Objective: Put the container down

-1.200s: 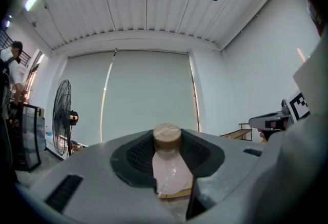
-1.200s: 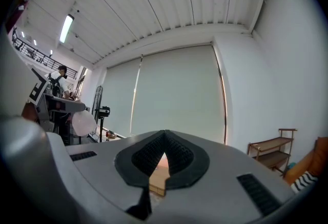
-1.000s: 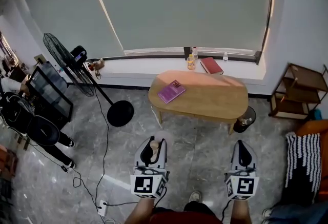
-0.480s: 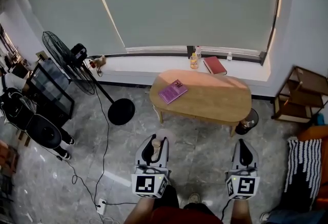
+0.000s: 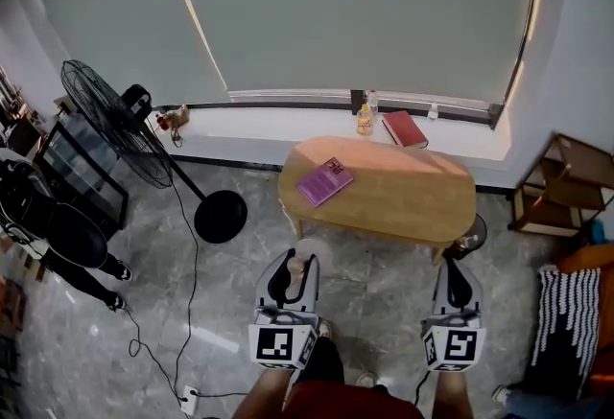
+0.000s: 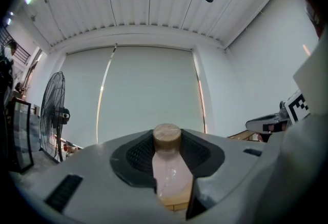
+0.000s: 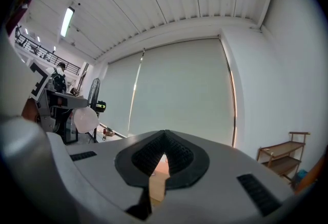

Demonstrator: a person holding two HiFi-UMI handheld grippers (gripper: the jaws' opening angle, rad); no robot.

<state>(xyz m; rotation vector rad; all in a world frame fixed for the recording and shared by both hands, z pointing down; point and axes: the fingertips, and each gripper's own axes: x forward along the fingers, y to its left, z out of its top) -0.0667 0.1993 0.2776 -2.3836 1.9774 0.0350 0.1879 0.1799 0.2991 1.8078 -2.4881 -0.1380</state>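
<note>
My left gripper [image 5: 291, 275] is held low over the floor, short of the table, and is shut on the container [image 5: 295, 266]. The container [image 6: 169, 166] is a small pale pink translucent bottle with a tan cork-like lid, and both pads press on its body below the lid. In the right gripper view it [image 7: 86, 119] shows as a pale rounded shape at the left gripper's tip. My right gripper [image 5: 458, 285] hangs level with the left one, further right. Its jaws [image 7: 164, 138] are shut with nothing between them.
An oval wooden table [image 5: 403, 187] stands ahead with a purple book [image 5: 324, 181] on its left end. On the window sill behind lie a red book [image 5: 404, 128] and small bottles [image 5: 365, 117]. A floor fan [image 5: 106, 110] and cables stand left, a wooden shelf [image 5: 566, 187] right, a dark bin [image 5: 470, 237] by the table.
The head view has drifted a little, so the table and fan sit slightly differently. Both grippers keep their places, and the left one still holds the container.
</note>
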